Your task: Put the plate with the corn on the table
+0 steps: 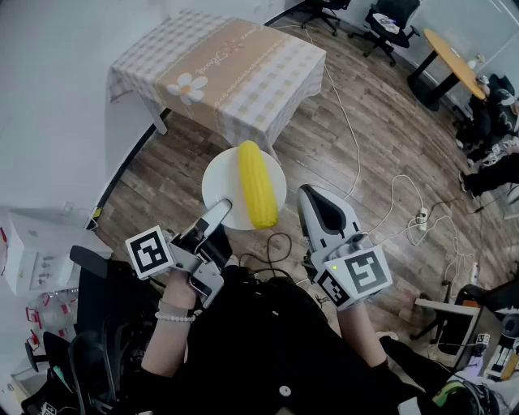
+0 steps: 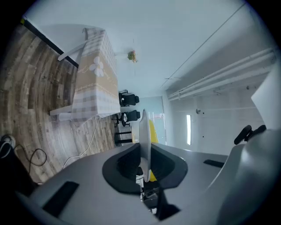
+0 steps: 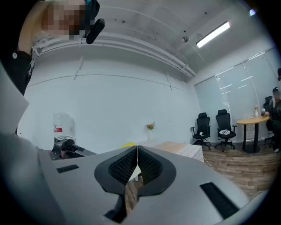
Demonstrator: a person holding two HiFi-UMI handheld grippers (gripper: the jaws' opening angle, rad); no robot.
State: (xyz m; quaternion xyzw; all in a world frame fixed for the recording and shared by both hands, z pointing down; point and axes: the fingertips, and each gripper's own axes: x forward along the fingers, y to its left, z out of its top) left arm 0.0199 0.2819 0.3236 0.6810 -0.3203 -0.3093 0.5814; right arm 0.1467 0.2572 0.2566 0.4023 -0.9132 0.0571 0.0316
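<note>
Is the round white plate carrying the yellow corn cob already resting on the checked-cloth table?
No, the left tongs hold the round white plate by its rim over the wooden floor, short of the checked-cloth table.

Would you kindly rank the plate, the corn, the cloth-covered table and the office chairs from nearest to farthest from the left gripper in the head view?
1. plate: gripped at its near rim by the left gripper.
2. corn: lying on the plate, to the right.
3. cloth-covered table: beyond, upper left.
4. office chairs: far top right.

No legible text or labels anywhere
</note>
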